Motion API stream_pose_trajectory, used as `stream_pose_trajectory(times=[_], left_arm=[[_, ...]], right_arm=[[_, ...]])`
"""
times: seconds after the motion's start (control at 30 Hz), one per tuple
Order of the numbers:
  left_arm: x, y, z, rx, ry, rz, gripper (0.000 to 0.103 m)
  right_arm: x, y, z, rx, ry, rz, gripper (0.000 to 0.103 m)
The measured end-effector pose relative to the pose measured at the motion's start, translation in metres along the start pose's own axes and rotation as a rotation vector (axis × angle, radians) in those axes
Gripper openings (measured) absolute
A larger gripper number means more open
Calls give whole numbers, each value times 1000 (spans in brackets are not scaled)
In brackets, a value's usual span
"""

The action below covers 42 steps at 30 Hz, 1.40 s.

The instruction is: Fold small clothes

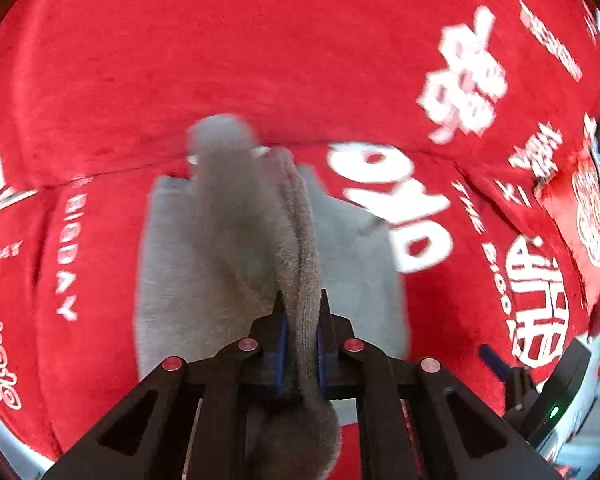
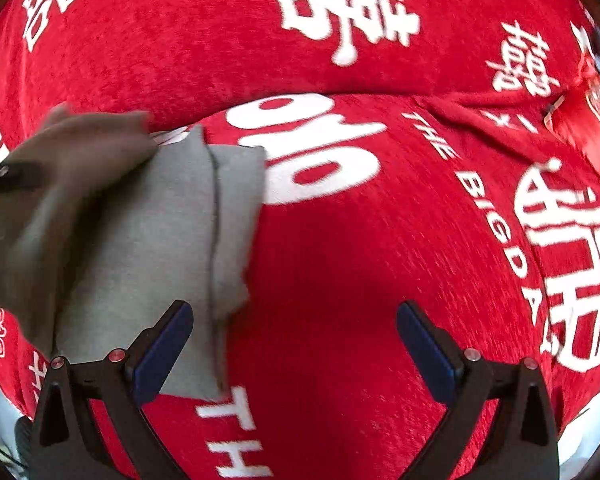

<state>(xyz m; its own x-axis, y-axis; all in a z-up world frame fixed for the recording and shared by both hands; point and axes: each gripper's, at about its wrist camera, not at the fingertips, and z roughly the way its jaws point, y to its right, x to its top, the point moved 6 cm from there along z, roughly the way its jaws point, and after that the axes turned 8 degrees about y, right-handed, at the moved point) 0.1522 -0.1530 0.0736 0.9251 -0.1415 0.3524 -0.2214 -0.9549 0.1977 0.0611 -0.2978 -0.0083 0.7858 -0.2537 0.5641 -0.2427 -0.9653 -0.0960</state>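
- Now our left gripper (image 1: 300, 320) pinches a thick fold of the soft grey garment (image 1: 236, 240), lifting it above the red blanket (image 1: 260, 40).
- Our right gripper (image 2: 294, 344) gapes wide beside the garment's seamed edge.

my view of the grey garment (image 1: 260, 216) is motion-blurred at its raised far end; its left part (image 2: 60, 184) runs off frame on the right wrist view.
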Motion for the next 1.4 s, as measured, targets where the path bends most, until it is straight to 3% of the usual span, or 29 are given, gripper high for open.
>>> stream_pose_trajectory(times=[0.13, 0.27, 0.37, 0.4, 0.47, 0.53, 0.57, 0.7, 0.73, 0.83, 0.93, 1.07, 1.17, 1.27, 1.4], left_arm=[[-18, 44, 45, 9, -78, 31, 12], [-37, 51, 79, 15, -128, 1, 12], [-36, 50, 77, -13, -126, -16, 13], [-35, 49, 75, -26, -135, -27, 19], [-30, 48, 64, -106, -151, -70, 42], [-25, 42, 44, -141, -113, -108, 79], [-22, 40, 32, -165, -80, -122, 83], [-27, 33, -8, -286, -32, -97, 84], [-31, 25, -16, -268, -5, -78, 84], [-54, -3, -25, -96, 71, 44, 84], [-81, -29, -20, 18, 96, 113, 84], [-102, -49, -3, -1, 58, 42, 84], [-109, -50, 7, 13, 56, 55, 84], [-111, -51, 3, 9, 78, 79, 84], [-120, -75, -16, -8, 102, 57, 84]], right_arm=[[-14, 17, 2, 11, -15, 34, 101], [-24, 30, 4, 21, -22, 60, 101], [-28, 36, 3, 40, -15, 76, 101], [-29, 36, 1, 52, -11, 76, 101], [-30, 34, -2, 69, -7, 71, 101], [-30, 29, -7, 101, 0, 64, 101], [-29, 27, -12, 121, 7, 65, 101], [-26, 17, -30, 235, 30, 99, 101], [-25, 16, -32, 260, 33, 108, 101], [-17, 10, -41, 368, 41, 161, 102], [-4, -2, -44, 443, 43, 177, 101], [21, -32, -28, 540, -13, 178, 101], [29, -63, -5, 646, -146, 209, 97], [28, -81, 4, 651, -214, 196, 96], [24, -93, 3, 605, -229, 136, 96]])
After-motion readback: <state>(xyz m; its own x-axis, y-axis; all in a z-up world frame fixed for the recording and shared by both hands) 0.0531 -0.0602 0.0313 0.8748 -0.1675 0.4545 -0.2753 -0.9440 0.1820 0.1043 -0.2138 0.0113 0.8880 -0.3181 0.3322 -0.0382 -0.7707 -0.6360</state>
